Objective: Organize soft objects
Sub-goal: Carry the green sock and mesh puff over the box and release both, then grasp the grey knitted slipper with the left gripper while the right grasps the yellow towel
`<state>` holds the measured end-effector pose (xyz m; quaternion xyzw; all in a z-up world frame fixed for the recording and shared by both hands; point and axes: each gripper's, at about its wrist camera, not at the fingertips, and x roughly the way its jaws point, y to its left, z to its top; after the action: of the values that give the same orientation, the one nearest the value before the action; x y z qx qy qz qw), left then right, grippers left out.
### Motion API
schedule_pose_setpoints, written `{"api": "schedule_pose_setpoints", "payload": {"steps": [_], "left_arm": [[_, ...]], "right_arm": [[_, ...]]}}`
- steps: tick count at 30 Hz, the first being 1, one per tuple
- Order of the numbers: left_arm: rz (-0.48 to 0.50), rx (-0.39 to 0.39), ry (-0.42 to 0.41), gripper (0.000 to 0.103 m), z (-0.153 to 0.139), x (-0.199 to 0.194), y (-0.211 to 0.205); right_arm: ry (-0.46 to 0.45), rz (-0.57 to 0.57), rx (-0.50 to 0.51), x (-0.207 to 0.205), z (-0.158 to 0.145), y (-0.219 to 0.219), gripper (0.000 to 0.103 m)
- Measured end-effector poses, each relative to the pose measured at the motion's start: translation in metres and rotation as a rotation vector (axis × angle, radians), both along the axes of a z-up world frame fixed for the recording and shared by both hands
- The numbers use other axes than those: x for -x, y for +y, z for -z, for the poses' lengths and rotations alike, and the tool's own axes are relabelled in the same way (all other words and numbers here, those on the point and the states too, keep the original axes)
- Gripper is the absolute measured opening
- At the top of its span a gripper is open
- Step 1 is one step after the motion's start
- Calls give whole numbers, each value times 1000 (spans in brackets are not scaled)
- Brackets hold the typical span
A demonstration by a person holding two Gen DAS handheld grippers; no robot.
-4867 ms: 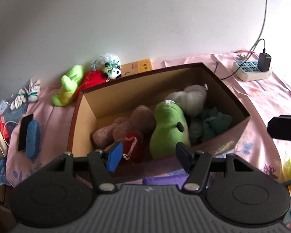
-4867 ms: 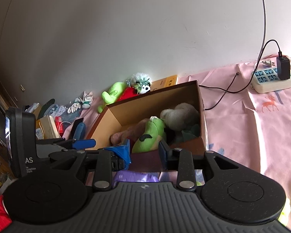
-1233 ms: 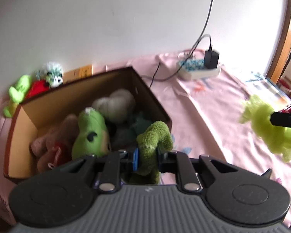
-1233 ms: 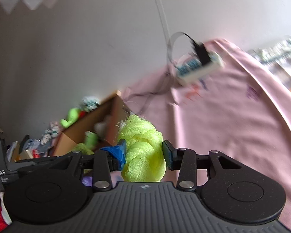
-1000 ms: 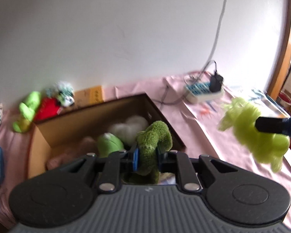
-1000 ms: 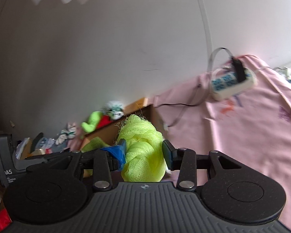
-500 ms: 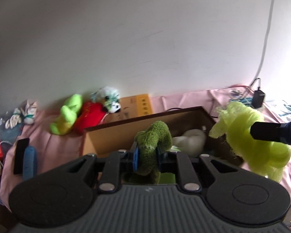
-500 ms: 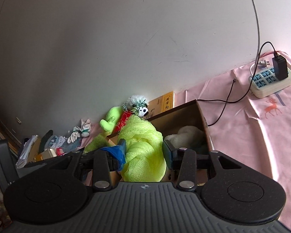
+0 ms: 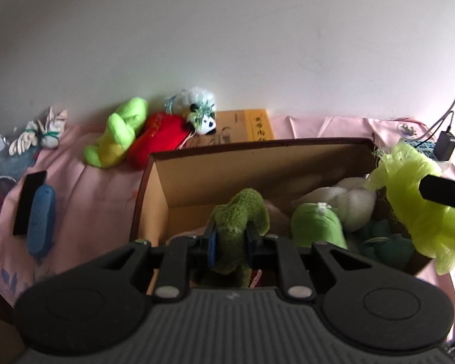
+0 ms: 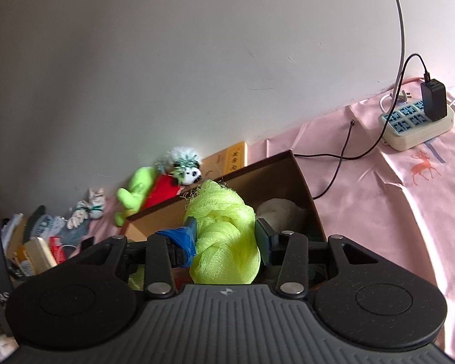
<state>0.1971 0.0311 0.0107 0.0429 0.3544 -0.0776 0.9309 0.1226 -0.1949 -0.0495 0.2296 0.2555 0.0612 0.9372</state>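
My left gripper [image 9: 230, 241] is clenched on a dark green plush toy [image 9: 238, 221], whose fuzzy head curls up at about twelve o'clock from the pads while its body hangs below them. It sits over the near-left part of the open cardboard box [image 9: 257, 166]. Inside the box, at about two o'clock from that toy, lie a bright green plush [image 9: 317, 227], a cream-white plush [image 9: 345, 200] behind it, and a dark teal plush [image 9: 385, 239] toward the right corner.

My right gripper [image 10: 224, 239] holds a neon yellow mesh bath puff [image 10: 224, 236]; its jaws are opening, with the puff between them and both pads touching its sides. In the left wrist view the puff [image 9: 418, 203] hangs over the right end of the box, at three o'clock from the dark green toy, with one black finger [image 9: 439, 194] of the right gripper across it.

Outside the box, at about eleven o'clock, a lime green plush [image 9: 118, 132], a red plush [image 9: 160, 136] and a small panda toy [image 9: 201, 115] lie along the wall on the pink cloth [image 9: 91, 194], with a yellow-edged book [image 9: 245, 127] just beside the panda. A blue case [image 9: 41, 218] lies at nine o'clock. At two o'clock in the right wrist view a white power strip [image 10: 418, 124] rests on the cloth with a black charger [image 10: 433, 100] plugged in.
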Motion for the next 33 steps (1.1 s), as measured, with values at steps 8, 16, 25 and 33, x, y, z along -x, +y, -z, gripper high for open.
{"api": "schedule_pose_setpoints", "payload": {"steps": [8,16,25,33], "left_arm": [[-17,-16,50,59,23,-19,-5],[-17,81,53,60,13,-12,12],[11,122,12,61,-8,23,24],[5,139,-41,62,-29,61,47]], "right_arm": [[24,47,99,-15,18,10,29],[-41,23,-45,2,4,-5,29],[-45,41,-148,48,-18,-33,30],[-16,-72,13,93,-17,-21,30]]}}
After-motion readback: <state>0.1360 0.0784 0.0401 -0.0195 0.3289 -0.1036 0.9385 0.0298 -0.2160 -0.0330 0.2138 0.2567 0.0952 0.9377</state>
